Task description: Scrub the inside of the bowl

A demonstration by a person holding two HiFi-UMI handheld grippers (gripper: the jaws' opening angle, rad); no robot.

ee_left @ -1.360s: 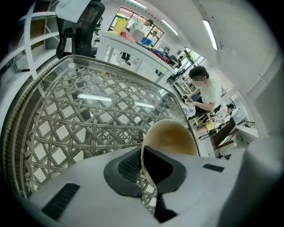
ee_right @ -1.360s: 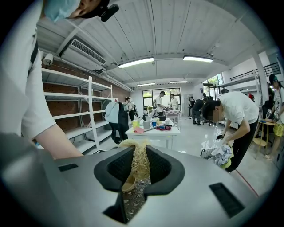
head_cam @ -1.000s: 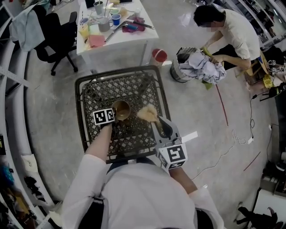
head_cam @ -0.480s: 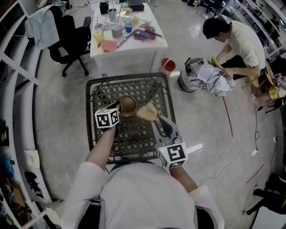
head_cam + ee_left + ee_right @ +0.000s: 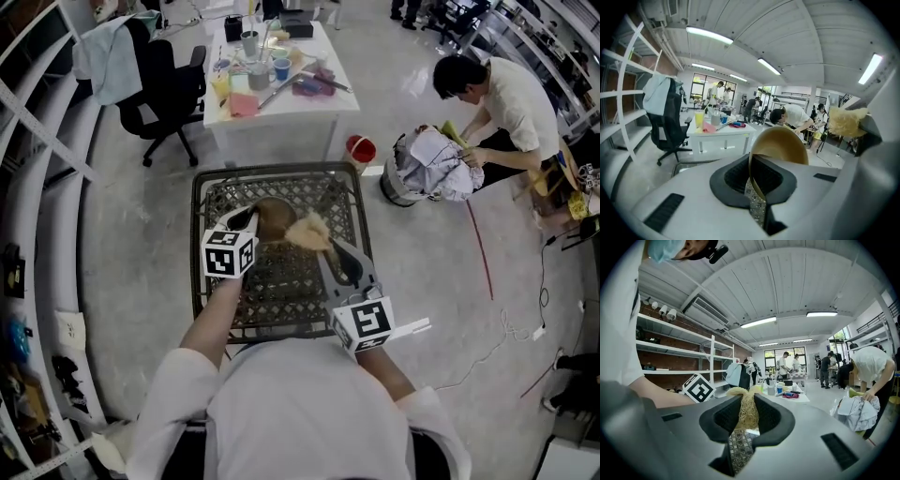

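Two claws, both gripping

Left claw (image 5: 247, 221) (image 5: 753, 180) pinches the rim of the brown bowl (image 5: 273, 217) (image 5: 782, 145) above the mesh table (image 5: 198, 267), partly hiding it. Right claw (image 5: 329, 251) (image 5: 740, 425) clamps a straw-coloured scrubber (image 5: 307, 232) (image 5: 746, 409) just beside the bowl; whether they touch is unclear.

The left gripper (image 5: 253, 221), held out ahead of the chest, pinches the bowl (image 5: 273, 215) by its rim. Just to its right, the right gripper (image 5: 322, 247) is clamped on the scrubber (image 5: 307, 232).
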